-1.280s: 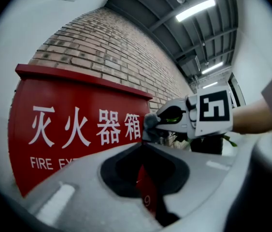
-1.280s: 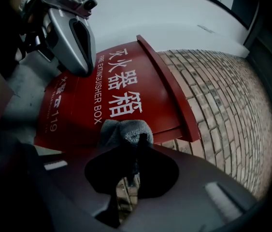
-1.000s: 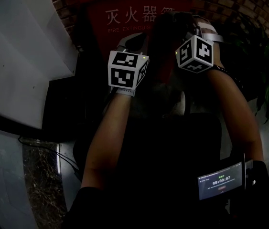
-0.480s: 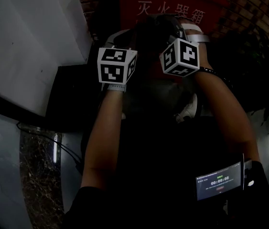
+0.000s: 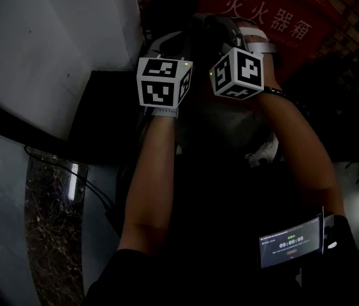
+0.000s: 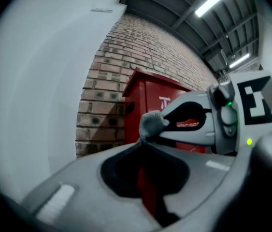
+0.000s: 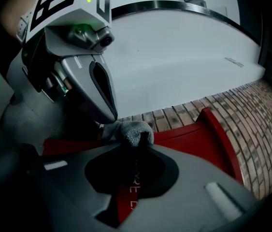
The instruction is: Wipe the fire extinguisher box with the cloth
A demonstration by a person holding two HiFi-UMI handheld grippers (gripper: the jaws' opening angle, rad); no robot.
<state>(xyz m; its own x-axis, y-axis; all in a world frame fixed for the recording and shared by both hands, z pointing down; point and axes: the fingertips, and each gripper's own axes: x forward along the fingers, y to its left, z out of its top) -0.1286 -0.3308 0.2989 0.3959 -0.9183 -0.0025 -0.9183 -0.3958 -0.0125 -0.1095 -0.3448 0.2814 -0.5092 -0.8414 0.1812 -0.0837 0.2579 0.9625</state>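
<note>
Because the scene is dim, we read the left gripper (image 6: 143,140) and the right gripper (image 7: 138,146) from their own views. In the head view, our forearms (image 5: 160,164) reach up the middle of the frame, each ending in a marker cube; the left cube (image 5: 163,87) and right cube (image 5: 238,74) sit close together. The red fire extinguisher box (image 5: 275,24) fills the upper right, white characters on its front, against a brick wall (image 5: 351,5). A pale wall panel (image 5: 51,56) takes the upper left, dark leaves (image 5: 351,110) the right edge, and a small lit screen (image 5: 292,242) glows at the lower right.

In the left gripper view, the left gripper's jaws are pressed together on a tuft of grey cloth (image 6: 151,123), which pokes up just above their tips at the centre of the frame. The right gripper comes in from the right, its tip meeting the same tuft. Behind the cloth stands the red box, with brick to its left.

In the right gripper view, the right gripper's jaws likewise pinch the cloth at the centre of the frame, and the left gripper hangs in the upper left with its tip down at the cloth. The box's red surface runs across the middle and lower right. We cannot tell whether the cloth touches the box.
</note>
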